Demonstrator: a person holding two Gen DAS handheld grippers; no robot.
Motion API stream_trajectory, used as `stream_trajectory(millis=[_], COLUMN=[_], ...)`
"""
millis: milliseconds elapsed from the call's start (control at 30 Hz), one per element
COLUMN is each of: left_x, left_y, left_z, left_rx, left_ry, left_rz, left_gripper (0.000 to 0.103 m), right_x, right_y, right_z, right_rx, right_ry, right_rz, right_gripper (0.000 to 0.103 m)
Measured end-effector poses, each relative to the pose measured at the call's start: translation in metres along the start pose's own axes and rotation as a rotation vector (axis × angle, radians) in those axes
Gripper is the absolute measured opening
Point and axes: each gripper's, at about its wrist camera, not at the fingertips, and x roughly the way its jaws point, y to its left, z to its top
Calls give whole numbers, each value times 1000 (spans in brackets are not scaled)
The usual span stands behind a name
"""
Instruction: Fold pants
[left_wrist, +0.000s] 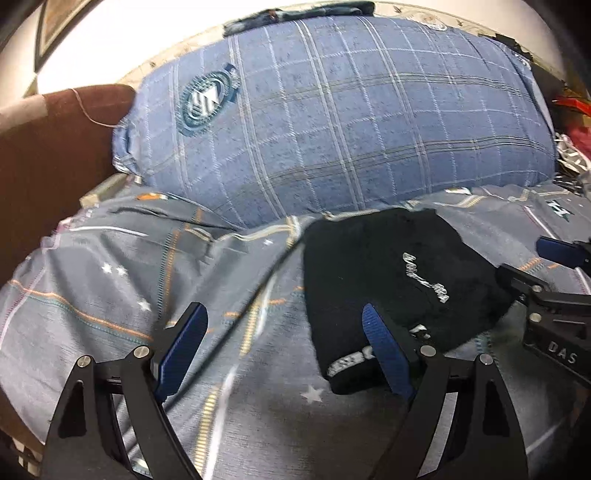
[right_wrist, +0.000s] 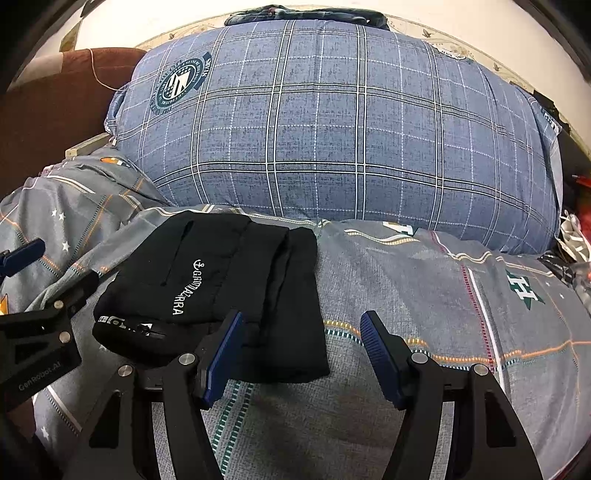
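The black pants (right_wrist: 218, 291) lie folded into a compact bundle on the grey patterned bedsheet (right_wrist: 424, 295), white lettering facing up. They also show in the left wrist view (left_wrist: 391, 288). My left gripper (left_wrist: 284, 343) is open and empty, with its right finger at the pants' near left edge. My right gripper (right_wrist: 301, 350) is open and empty, with its left finger over the pants' near right corner. Each gripper shows at the edge of the other's view.
A large blue plaid pillow (right_wrist: 332, 129) lies just behind the pants. A brown headboard or cushion (left_wrist: 48, 155) stands at the left. Red and mixed clutter (left_wrist: 576, 122) sits at the far right of the bed.
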Motion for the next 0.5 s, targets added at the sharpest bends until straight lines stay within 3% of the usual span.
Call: stream_trajectory(millis=[500], left_x=[-6], left_y=[-2], left_z=[1], left_rx=[-7], left_ry=[-24], left_rz=[-21], left_gripper=[87], right_x=[2], right_y=[2], right_z=[-1], right_rx=[-6], right_ry=[3], right_rz=[-2], right_gripper=[67])
